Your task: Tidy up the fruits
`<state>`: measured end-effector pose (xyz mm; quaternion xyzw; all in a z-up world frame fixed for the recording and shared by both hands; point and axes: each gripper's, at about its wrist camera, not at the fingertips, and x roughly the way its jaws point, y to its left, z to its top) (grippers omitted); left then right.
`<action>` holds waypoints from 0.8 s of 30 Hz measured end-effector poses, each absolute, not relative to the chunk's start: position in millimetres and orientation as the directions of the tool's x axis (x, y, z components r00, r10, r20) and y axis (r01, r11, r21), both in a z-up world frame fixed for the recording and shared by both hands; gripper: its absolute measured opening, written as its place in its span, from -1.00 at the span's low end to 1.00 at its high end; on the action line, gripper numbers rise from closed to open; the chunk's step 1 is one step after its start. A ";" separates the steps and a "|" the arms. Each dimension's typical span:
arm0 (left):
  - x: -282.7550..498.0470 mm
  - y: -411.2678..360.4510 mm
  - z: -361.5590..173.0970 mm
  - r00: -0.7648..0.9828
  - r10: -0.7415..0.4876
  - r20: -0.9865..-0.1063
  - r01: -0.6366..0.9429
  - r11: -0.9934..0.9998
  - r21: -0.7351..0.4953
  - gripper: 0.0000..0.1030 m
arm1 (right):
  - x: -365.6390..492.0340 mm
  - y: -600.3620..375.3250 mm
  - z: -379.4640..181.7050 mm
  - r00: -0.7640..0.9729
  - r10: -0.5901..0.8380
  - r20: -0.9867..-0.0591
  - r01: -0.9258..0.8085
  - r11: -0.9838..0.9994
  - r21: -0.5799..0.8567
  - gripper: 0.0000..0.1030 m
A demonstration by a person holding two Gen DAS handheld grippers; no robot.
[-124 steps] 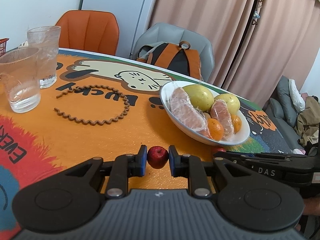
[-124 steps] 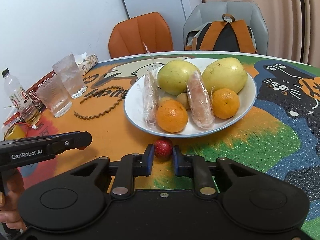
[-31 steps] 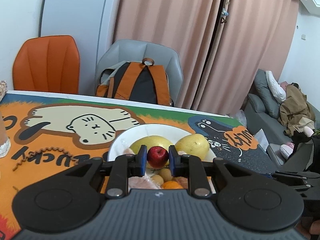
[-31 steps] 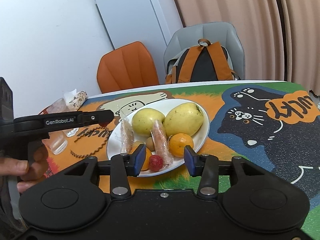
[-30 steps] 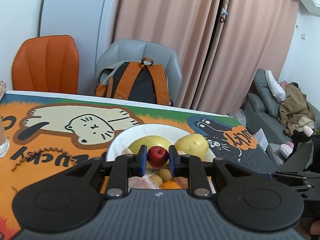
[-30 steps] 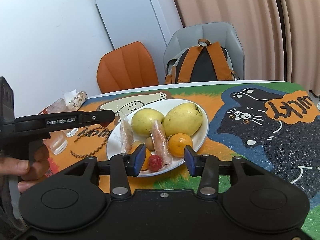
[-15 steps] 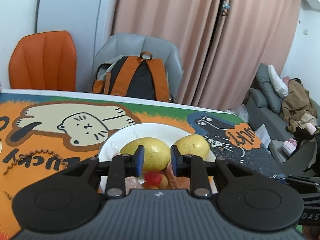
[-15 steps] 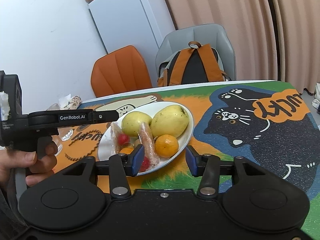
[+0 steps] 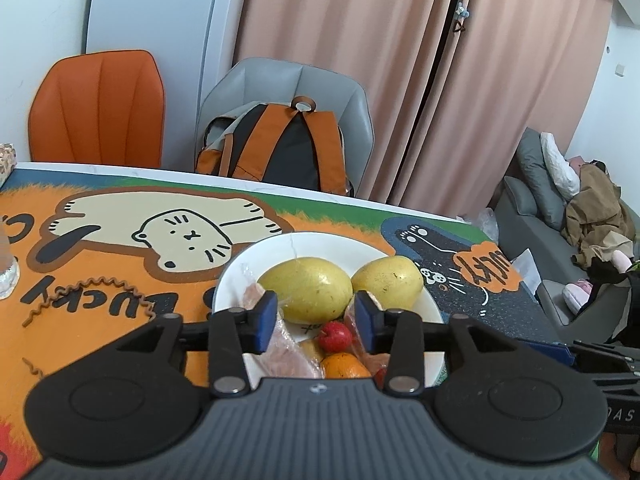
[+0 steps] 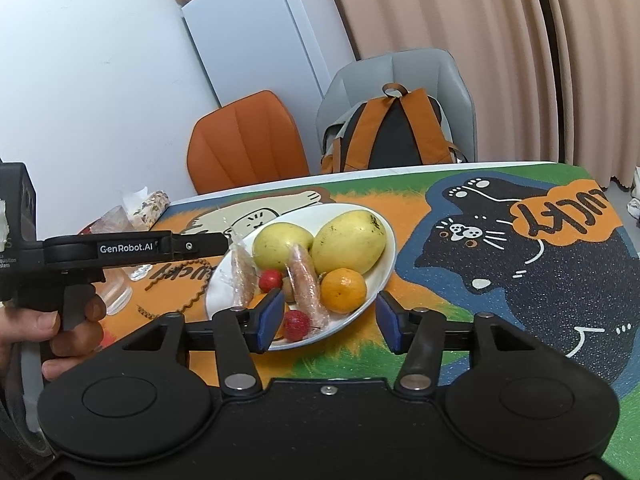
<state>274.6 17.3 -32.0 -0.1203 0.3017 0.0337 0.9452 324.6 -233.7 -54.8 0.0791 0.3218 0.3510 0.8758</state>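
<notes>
**Both grippers open above the fruit plate; two small red fruits lie on it**

Left gripper (image 9: 316,316): positioned over the near side of the white plate (image 9: 320,242). Its jaws have just been opening and now stand moderately apart with nothing gripped. A small red fruit (image 9: 335,331) lies on the plate below the gap, clear of both blue pads, beside an orange (image 9: 344,365) and in front of two large yellow-green fruits (image 9: 306,290).

Right gripper (image 10: 328,318): held at the near edge of the same plate (image 10: 384,224). Its jaws have also been opening and stand fairly wide, holding nothing. A second small red fruit (image 10: 297,325) rests on the near rim area of the plate, just beside the left-hand pad; whether it touches that pad cannot be judged, since the view overlaps them.

Plate contents, right wrist view: two yellow-green fruits at the back, an orange (image 10: 344,290) on the right, two plastic-wrapped pieces (image 10: 306,280), a small brown fruit (image 10: 289,285) and the first red fruit (image 10: 270,279) between the wrapped pieces.

A person's hand (image 10: 48,328) holds the left gripper's handle at the left of the right wrist view.

Surroundings: the plate sits on a table mat (image 10: 520,264) printed with cartoon cats. A brown wavy ring (image 9: 86,298) lies on the mat left of the plate. A backpack (image 9: 276,148) rests on a grey chair (image 9: 292,80) beyond the table, next to an orange chair (image 9: 98,106).
</notes>
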 end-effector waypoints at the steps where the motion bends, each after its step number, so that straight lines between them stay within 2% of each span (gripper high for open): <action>1: 272.6 17.5 -30.7 0.816 -0.010 -0.578 -0.137 0.968 -0.210 -0.07 | 323.1 -233.7 -53.3 0.548 0.666 -0.507 -0.564 0.741 0.365 0.08; 7: 259.2 16.4 -21.5 0.820 -0.012 -0.573 -0.137 0.967 -0.217 0.41 | 315.8 -235.4 -44.3 0.561 0.664 -0.495 -0.562 0.744 0.361 0.20; 9: 253.5 15.8 -17.8 0.823 -0.006 -0.567 -0.142 0.966 -0.215 0.50 | 312.2 -236.3 -40.5 0.567 0.663 -0.489 -0.562 0.745 0.359 0.27; 13: 241.0 17.0 -11.5 0.830 0.010 -0.558 -0.158 0.963 -0.218 0.69 | 302.3 -239.5 -31.5 0.586 0.657 -0.474 -0.560 0.752 0.349 0.69; 15: 234.5 17.1 -8.9 0.832 0.018 -0.555 -0.167 0.961 -0.220 0.77 | 296.8 -241.6 -27.1 0.597 0.652 -0.467 -0.556 0.756 0.345 0.78; 17: 227.9 17.1 -6.4 0.831 0.031 -0.555 -0.180 0.959 -0.217 0.82 | 290.9 -243.2 -23.1 0.604 0.650 -0.461 -0.555 0.758 0.341 0.97; 24: 203.1 14.1 4.0 0.836 0.048 -0.547 -0.190 0.960 -0.206 0.94 | 271.9 -249.0 -12.2 0.641 0.616 -0.458 -0.534 0.786 0.310 1.00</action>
